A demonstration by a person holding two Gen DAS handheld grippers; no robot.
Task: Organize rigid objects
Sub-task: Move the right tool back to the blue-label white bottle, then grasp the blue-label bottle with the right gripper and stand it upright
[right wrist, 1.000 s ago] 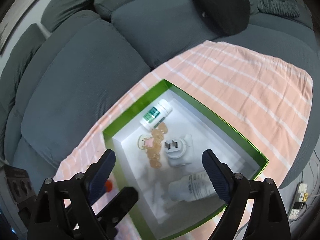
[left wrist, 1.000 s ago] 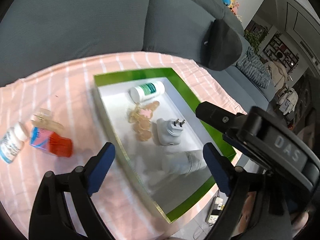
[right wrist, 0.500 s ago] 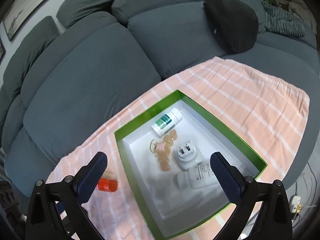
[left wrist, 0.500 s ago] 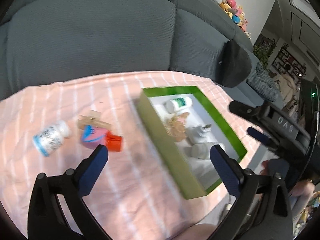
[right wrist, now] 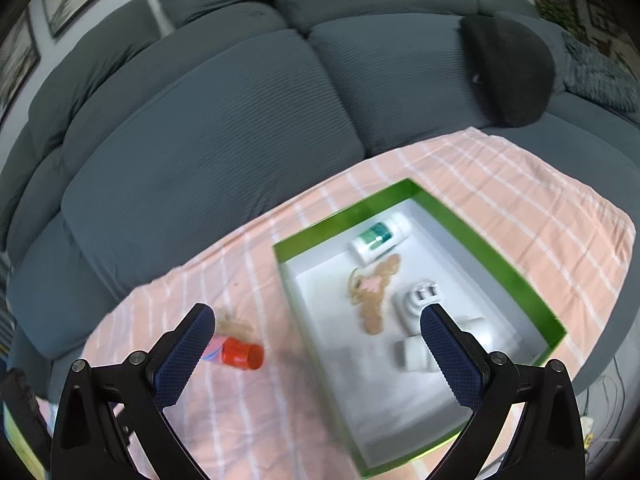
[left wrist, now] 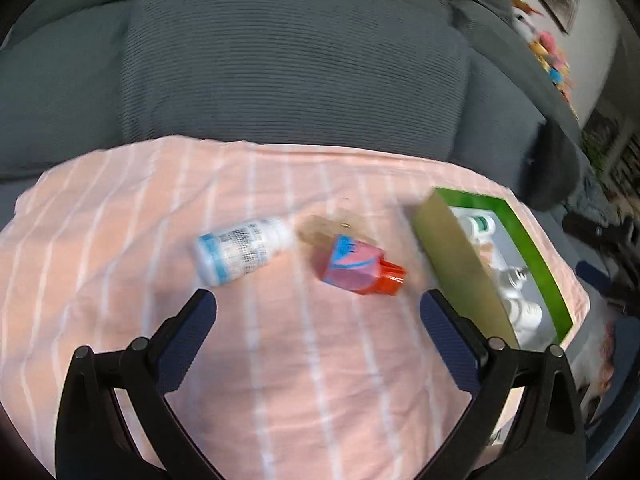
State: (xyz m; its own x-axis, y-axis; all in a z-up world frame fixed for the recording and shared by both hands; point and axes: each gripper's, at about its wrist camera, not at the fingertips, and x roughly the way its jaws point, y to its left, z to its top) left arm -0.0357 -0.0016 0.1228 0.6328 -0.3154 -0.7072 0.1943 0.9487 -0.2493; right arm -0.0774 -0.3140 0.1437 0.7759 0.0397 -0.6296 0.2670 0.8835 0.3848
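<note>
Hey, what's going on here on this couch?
Someone with two handheld grippers is sorting small items into a green box on a striped cloth. Both the left gripper and right gripper are open and empty. A blue-labelled bottle and a red-capped bottle lie outside the box.

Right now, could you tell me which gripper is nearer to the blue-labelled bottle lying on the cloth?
Left. The left gripper is open just short of the blue-labelled bottle. The right gripper hangs by the green box; its view misses the bottle.
</note>
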